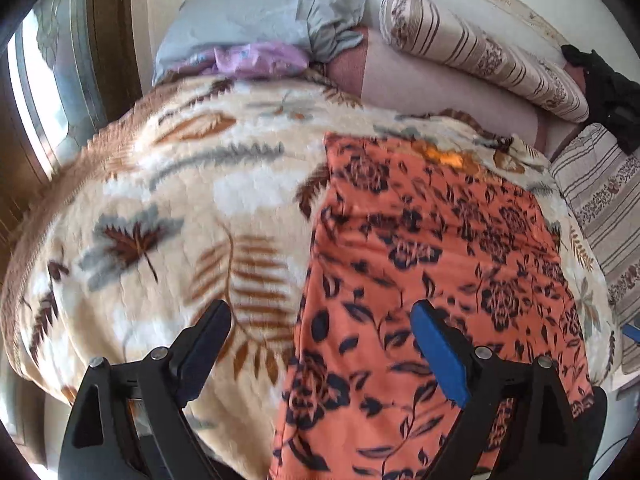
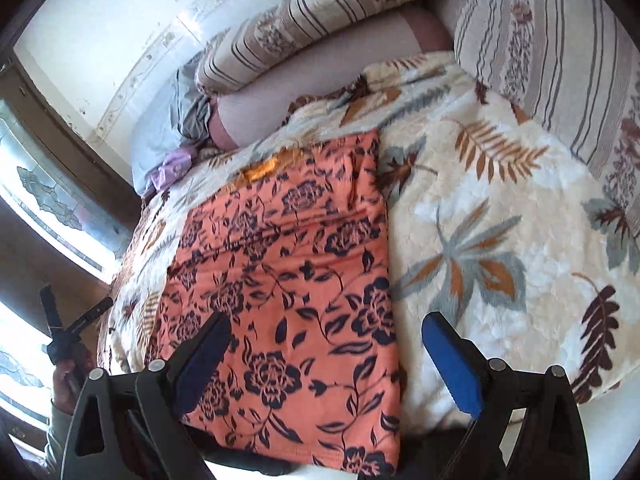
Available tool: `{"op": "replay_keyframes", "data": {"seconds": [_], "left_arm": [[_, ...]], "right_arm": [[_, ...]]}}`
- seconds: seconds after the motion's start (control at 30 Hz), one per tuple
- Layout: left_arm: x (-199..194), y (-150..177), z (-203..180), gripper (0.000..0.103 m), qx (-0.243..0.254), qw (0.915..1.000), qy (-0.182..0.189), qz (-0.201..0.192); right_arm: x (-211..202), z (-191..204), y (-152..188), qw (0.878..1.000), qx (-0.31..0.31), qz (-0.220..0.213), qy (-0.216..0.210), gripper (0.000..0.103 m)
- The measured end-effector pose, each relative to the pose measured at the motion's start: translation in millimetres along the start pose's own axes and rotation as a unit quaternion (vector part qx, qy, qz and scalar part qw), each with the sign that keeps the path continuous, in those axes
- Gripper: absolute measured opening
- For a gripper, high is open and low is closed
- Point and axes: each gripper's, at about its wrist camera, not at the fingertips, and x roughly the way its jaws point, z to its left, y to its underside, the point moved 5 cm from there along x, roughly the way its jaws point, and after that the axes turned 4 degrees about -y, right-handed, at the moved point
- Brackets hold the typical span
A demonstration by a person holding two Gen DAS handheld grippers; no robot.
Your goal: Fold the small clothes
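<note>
The left gripper point(image 1: 322, 322) hangs released, jaws wide with nothing between them, above the left edge of the orange cloth point(image 1: 432, 264). The right gripper point(image 2: 326, 334) is likewise spread and empty, over the cloth's near right part. The cloth, orange with dark flowers, lies flat as a long strip on the blanket point(image 1: 168, 200), running from the near edge toward the far cushions. Far beyond it rest a striped bolster point(image 1: 480, 52) and a grey pillow point(image 1: 260, 16). A hand point(image 2: 74, 376) shows at the near left in the right view.
</note>
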Motion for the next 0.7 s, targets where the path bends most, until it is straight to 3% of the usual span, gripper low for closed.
{"op": "replay_keyframes", "data": {"seconds": [0.07, 0.13, 0.3, 0.4, 0.47, 0.63, 0.67, 0.7], "left_arm": [[12.3, 28.3, 12.4, 0.091, -0.025, 0.9990, 0.006, 0.036], [18.9, 50.3, 20.3, 0.091, -0.042, 0.9972, 0.011, 0.062], [20.1, 75.8, 24.6, 0.091, -0.041, 0.9954, 0.020, 0.085], [18.1, 80.1, 20.0, 0.091, -0.035, 0.9948, 0.031, 0.090], [19.4, 81.6, 17.8, 0.091, -0.033, 0.9945, 0.031, 0.094], [35.0, 93.7, 13.7, 0.091, -0.037, 0.9901, 0.038, 0.130], [36.3, 97.2, 12.3, 0.090, -0.034, 0.9896, 0.039, 0.134], [36.9, 100.1, 10.5, 0.071, -0.031, 0.9893, 0.043, 0.136]], "right_arm": [[12.3, -21.5, 13.0, 0.999, 0.038, 0.026, -0.027, 0.098], [22.7, -39.8, 23.0, 0.997, 0.058, 0.043, -0.027, 0.097], [44.3, -53.5, 45.6, 0.990, 0.080, 0.093, -0.070, 0.097], [52.1, -51.7, 55.0, 0.987, 0.080, 0.113, -0.082, 0.084], [57.1, -51.1, 59.7, 0.985, 0.081, 0.125, -0.084, 0.066], [73.0, -53.5, 69.9, 0.983, 0.077, 0.154, -0.063, 0.068], [72.5, -52.2, 69.8, 0.983, 0.074, 0.155, -0.062, 0.067], [71.5, -50.0, 70.5, 0.983, 0.069, 0.155, -0.067, 0.065]]}}
